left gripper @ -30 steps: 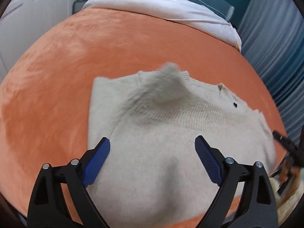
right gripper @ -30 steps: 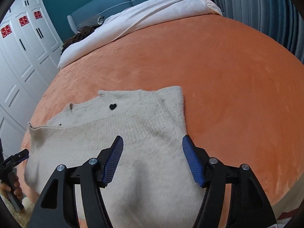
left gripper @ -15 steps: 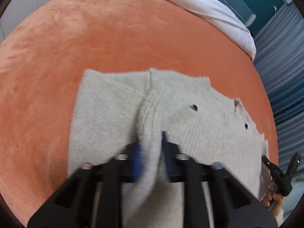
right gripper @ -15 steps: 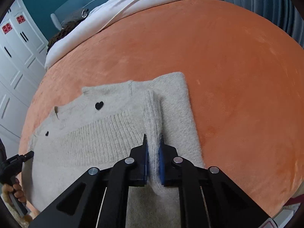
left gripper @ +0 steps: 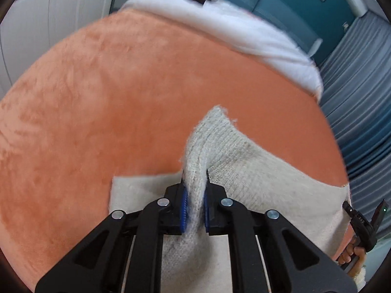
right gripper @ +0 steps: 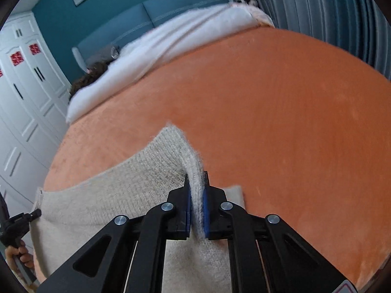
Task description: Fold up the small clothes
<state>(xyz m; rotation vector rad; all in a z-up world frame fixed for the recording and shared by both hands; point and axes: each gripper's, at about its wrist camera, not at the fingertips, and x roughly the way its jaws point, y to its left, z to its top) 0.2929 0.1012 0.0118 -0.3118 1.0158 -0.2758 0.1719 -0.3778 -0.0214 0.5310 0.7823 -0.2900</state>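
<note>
— What's changed?

— A second ago the sweater lay flat on the bed, both tongs spread. Now I've pinched and raised it, so the fold's begun.

— Where's it sit?

— A ridge in each: left tongs, right tongs (lower part still down).

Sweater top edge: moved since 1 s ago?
Yes. The sweater lay flat on the orange blanket; now both the left gripper and right gripper have pinched it and lifted its far edge up toward the camera.
</note>
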